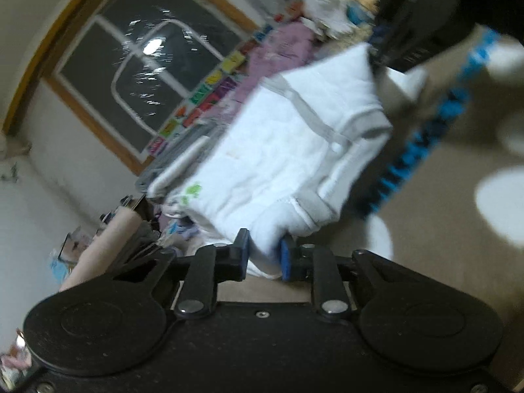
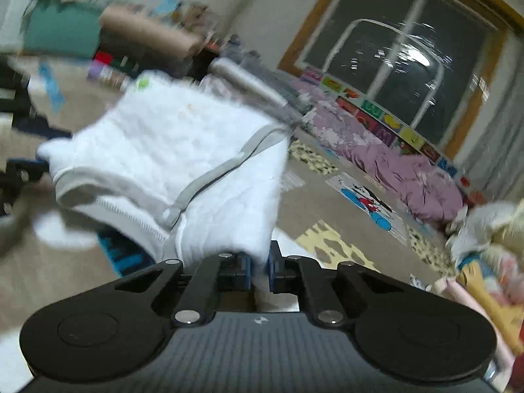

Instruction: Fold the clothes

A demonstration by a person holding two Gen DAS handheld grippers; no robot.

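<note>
Holding: white garment (image 1: 281,150), pinched at opposite edges by left gripper (image 1: 264,255) and right gripper (image 2: 259,266), lifted off mat (image 2: 314,183). Even tension advised; grey trim (image 2: 226,170) to be aligned before lowering.

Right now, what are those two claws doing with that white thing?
A person is folding clothes with a claw in each hand. The left claw and the right claw are each shut on an edge of the same white garment, a quilted piece with grey trim. They hold it up off the floor between them. The pictures are blurry, so things look to be moving. A purple blanket lies by the window.
</note>
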